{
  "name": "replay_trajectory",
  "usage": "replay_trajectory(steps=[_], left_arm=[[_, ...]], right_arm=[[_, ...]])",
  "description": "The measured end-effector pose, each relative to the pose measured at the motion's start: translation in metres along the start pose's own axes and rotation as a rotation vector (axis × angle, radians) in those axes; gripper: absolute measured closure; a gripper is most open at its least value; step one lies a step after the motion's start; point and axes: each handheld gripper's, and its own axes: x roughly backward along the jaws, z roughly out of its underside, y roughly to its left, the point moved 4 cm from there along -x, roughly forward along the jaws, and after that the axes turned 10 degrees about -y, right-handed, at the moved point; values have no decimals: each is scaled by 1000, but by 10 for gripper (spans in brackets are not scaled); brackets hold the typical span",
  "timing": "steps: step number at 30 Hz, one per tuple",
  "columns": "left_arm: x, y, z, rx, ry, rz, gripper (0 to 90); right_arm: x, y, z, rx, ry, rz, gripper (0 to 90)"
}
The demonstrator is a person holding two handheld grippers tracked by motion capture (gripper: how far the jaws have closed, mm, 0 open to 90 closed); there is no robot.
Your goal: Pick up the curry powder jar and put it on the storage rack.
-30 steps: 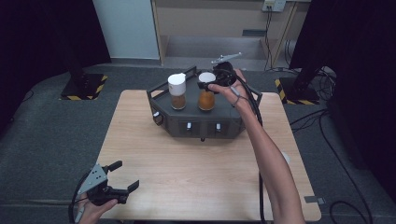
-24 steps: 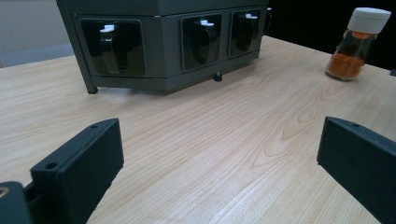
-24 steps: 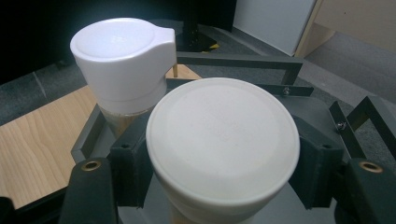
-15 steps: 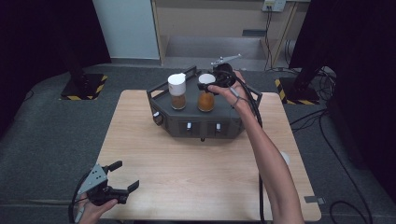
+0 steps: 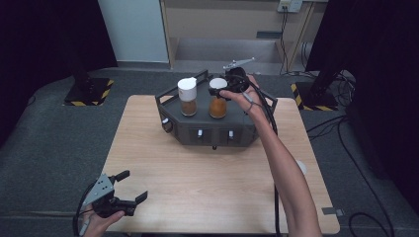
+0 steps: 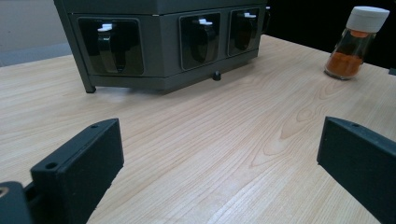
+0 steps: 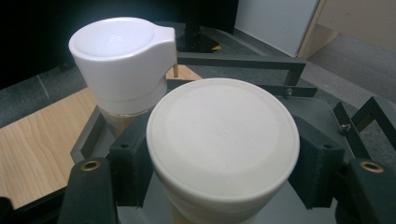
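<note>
Right hand-held gripper [image 7: 212, 186] clamps the round-lid spice jar [image 5: 218, 98] by its cap, standing in the dark rack [image 5: 207, 129] beside the flip-cap jar [image 5: 188, 96] (top grip likely suits lifting). Left hand-held gripper [image 5: 129, 186] idles agape over the surface [image 5: 207, 187].

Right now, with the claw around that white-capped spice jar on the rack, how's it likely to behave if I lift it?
The spice jar looks like clear glass, so probably rigid but breakable if dropped. It seems about half full of orange powder, so likely light. The right claw grips the smooth round white cap, which might slip or twist; lift straight up from the rack.
</note>
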Motion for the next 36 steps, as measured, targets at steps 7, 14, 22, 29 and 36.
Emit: replay_trajectory(steps=[7,14,22,29,36], left_arm=[[0,0,0,0,-1,0,0],[0,-1,0,-2,-1,2,0],[0,-1,0,-1,-1,1,0],[0,-1,0,1,-1,0,0],[0,-1,0,0,-3,-1,0]], right_arm=[[-1,0,1,-6,3,1,303],[5,1,6,-32,-38,31,161],[25,-1,6,-77,-112,46,66],[46,5,1,-83,-163,33,49],[72,15,-2,-70,-215,-15,45]])
